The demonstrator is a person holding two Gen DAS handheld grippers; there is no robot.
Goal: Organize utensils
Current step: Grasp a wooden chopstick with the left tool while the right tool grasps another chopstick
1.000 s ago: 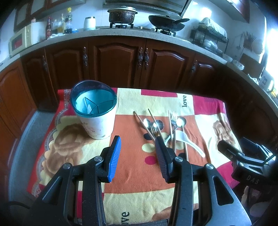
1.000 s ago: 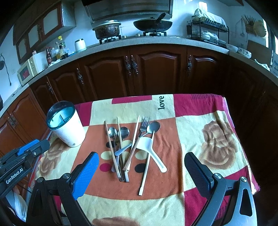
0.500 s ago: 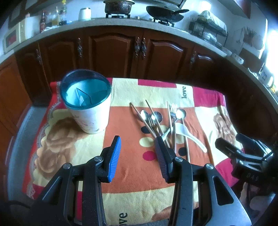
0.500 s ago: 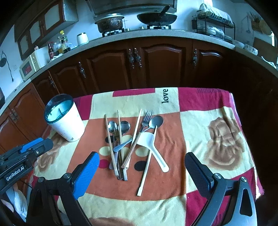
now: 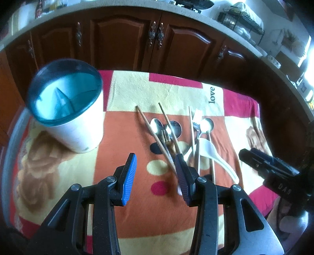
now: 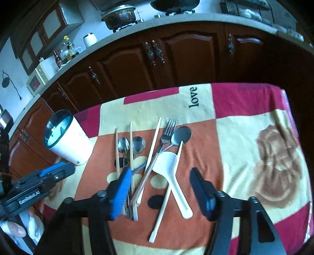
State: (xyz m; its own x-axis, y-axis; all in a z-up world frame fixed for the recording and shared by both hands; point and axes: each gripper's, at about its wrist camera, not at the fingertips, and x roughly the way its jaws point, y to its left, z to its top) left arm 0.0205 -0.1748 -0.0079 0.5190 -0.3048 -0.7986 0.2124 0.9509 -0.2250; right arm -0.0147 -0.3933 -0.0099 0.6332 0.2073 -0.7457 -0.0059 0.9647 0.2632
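Note:
A white utensil holder (image 5: 78, 133) with a teal rim and inner dividers stands on the left of the patterned cloth (image 5: 125, 94). A heap of utensils lies mid-cloth: chopsticks (image 6: 152, 149), a fork (image 6: 167, 131), metal spoons (image 6: 181, 135) and a white plastic spoon (image 6: 170, 166). My left gripper (image 5: 155, 158) hovers open over bare cloth just left of the heap, its right finger overlapping the chopstick ends. My right gripper (image 6: 160, 172) hangs above the heap's near end with its jaws closing. The white spoon and chopsticks lie below the gap, and the pads touch nothing.
Dark wooden cabinets (image 6: 176, 58) run behind the table under a counter with a pot (image 6: 119, 16) and a microwave (image 6: 37, 82). The cloth's right edge (image 6: 290, 117) drops off. A person's thumb (image 6: 13, 229) shows at lower left beside my left gripper (image 6: 45, 176).
Both grippers have come forward and down toward the table, so the holder and the utensils look larger. The right gripper's jaws have narrowed from fully wide.

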